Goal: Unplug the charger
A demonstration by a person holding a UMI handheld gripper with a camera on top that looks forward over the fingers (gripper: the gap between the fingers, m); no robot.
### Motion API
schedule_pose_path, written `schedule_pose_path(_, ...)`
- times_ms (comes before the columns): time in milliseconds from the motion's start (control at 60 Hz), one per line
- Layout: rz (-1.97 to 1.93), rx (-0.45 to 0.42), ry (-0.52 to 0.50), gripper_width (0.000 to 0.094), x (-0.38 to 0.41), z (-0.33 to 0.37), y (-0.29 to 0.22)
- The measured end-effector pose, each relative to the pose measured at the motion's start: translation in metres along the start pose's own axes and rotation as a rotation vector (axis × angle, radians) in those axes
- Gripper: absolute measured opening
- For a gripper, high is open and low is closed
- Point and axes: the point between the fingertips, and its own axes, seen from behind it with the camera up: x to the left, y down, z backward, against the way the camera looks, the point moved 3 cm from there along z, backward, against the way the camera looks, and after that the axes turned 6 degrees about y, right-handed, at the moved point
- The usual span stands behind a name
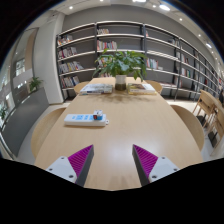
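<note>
A white power strip (86, 118) lies on the wooden table (125, 125), ahead and to the left of my fingers. A small dark charger (98, 116) seems to sit on its right part. My gripper (113, 160) is open and empty, well short of the strip, with only bare table between its purple pads (81, 160).
A potted green plant (121, 66) stands at the far end of the table with open books (97, 88) beside it. Wooden chairs (205, 108) stand at the right and far sides. Bookshelves (120, 45) fill the back wall.
</note>
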Motion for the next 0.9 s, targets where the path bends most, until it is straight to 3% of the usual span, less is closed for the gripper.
schedule_pose_path(183,-0.01,-0.004,-0.023,0.0765,0.051,-0.098,-0.04)
schedule_pose_path(317,0.008,-0.001,-0.03,0.0693,0.074,-0.152,-0.063)
schedule_pose_path(417,0.01,-0.004,-0.037,0.0533,0.087,-0.176,-0.076)
schedule_pose_path(483,0.005,0.001,0.02,0.0285,0.078,-0.186,-0.077)
schedule_pose_path(500,0.006,0.002,0.008,0.0262,0.081,-0.186,-0.075)
schedule_pose_path(633,0.017,0.028,0.011,0.0144,0.081,-0.187,-0.073)
schedule_pose_path(783,0.051,0.13,0.012,0.0111,0.081,-0.182,-0.081)
schedule_pose_path(900,-0.018,-0.3,-0.023,0.0107,0.069,-0.098,-0.274)
